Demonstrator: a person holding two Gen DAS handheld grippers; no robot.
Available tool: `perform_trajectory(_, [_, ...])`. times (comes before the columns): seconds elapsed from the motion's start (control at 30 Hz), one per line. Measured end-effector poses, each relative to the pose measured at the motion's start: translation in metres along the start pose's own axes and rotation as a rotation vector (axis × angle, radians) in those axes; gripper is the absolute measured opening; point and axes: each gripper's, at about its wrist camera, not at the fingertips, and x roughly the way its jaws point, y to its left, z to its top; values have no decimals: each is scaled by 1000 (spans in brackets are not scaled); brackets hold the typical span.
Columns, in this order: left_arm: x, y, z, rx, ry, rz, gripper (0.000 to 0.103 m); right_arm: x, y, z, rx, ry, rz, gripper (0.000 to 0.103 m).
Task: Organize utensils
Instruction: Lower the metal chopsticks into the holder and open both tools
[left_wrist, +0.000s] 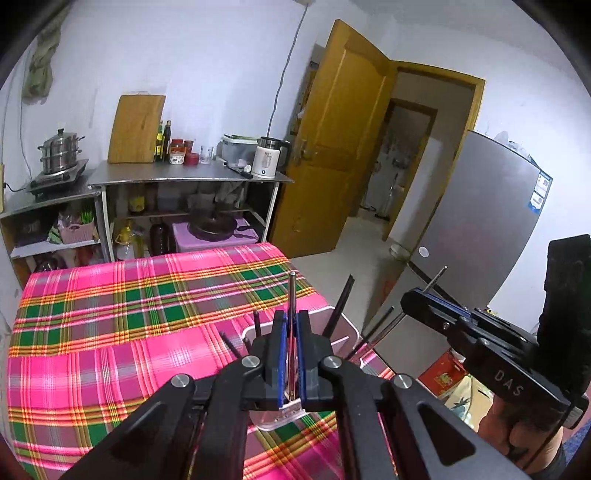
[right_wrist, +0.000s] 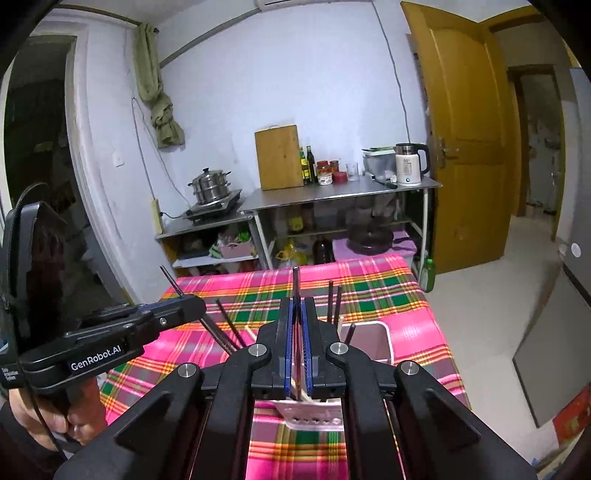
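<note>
Plaid tablecloth (left_wrist: 110, 314) lies bare; chopstick holder (right_wrist: 369, 341) blocks near edge.

- The surface (left_wrist: 110, 332) wears a bright plaid cloth (right_wrist: 369, 291) of pink, green and orange, spread ahead of the fingers and beneath them.
- Right below the fingers stands a pale pink utensil holder (right_wrist: 369, 341), directly on the cloth.
- Dark chopsticks (right_wrist: 334, 301) jut up from the holder on both sides of the fingers.
- Beyond the fingers, the far stretch of cloth lies bare.
</note>
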Motion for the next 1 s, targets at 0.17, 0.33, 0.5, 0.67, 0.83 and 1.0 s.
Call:
perform_trajectory(0.17, [18, 2, -4, 6, 13, 16, 4, 13, -6, -6, 10, 12, -12, 5])
perform_trajectory(0.33, [34, 4, -15, 11, 36, 19, 5, 25, -5, -16, 8, 32, -22, 5])
perform_trajectory(0.5, [47, 6, -23, 20, 51, 23, 5, 40, -7, -25, 16, 53, -20, 5])
perform_trajectory(0.67, [58, 11, -32, 19, 71, 24, 5, 55, -13, -35, 22, 85, -23, 5])
perform_trajectory(0.83, [68, 15, -41, 20, 93, 21, 5, 66, -18, -46, 25, 121, -25, 5])
perform_trajectory(1.0, [72, 18, -47, 16, 104, 23, 5, 72, -21, -54, 29, 150, -18, 5])
